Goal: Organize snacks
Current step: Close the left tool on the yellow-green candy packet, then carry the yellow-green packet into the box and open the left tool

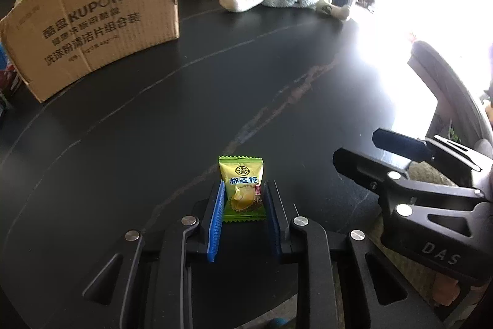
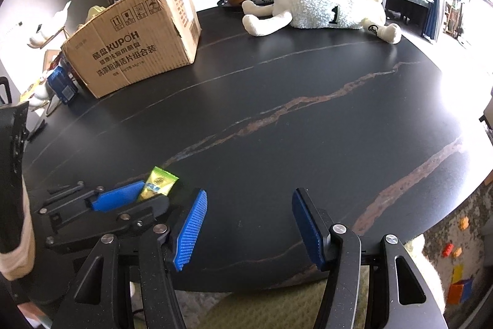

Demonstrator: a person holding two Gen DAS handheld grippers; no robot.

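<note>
The left gripper (image 1: pixel 243 199) is pinching a candy (image 1: pixel 243 190) near the surface's (image 1: pixel 215 100) front edge, the right gripper (image 2: pixel 249 224) hanging half-open and empty, boxing (image 1: pixel 101 30) still undone.

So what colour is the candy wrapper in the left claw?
The candy wrapper is yellow-green with blue lettering and a durian picture, clearest in the left wrist view.

Left wrist view: close above dark table (image 1: pixel 185 119), angled steeply down past own jaws. Right wrist view: likewise. Shared beyond both jaws: KUPOH cardboard box (image 1: pixel 92 30), plush sheep (image 2: pixel 320 5), green durian candy (image 1: pixel 243 190).
</note>
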